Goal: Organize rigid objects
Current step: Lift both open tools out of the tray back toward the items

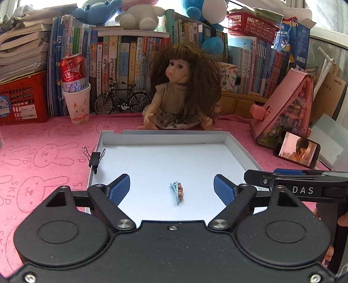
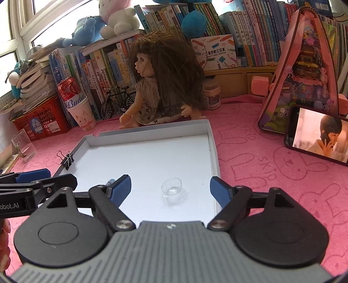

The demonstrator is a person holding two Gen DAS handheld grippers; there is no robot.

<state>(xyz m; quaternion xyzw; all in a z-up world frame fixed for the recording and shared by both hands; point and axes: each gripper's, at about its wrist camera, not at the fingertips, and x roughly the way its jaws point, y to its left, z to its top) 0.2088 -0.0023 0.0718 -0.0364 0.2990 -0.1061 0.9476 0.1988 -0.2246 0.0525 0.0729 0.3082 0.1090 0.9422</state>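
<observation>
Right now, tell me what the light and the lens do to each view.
Left wrist view: daylight blows out the window behind the plush toys, the fisheye bows the white cardboard tray, and the small blue hair clip stays sharp. Right wrist view: the window at top left is overexposed, and the small clear glass dish nearly vanishes against the white, showing only faint highlights.

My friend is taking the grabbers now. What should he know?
Left gripper: open, empty, over the white tray, aimed at the blue hair clip.
Right gripper: open, empty, aimed at the clear dish.
Clip and dish both lie in the tray. A binder clip is clamped on the tray's left wall.
Done: nothing I can tell for sure.
Left: probably grab the clip and the dish; where they go isn't shown.
</observation>
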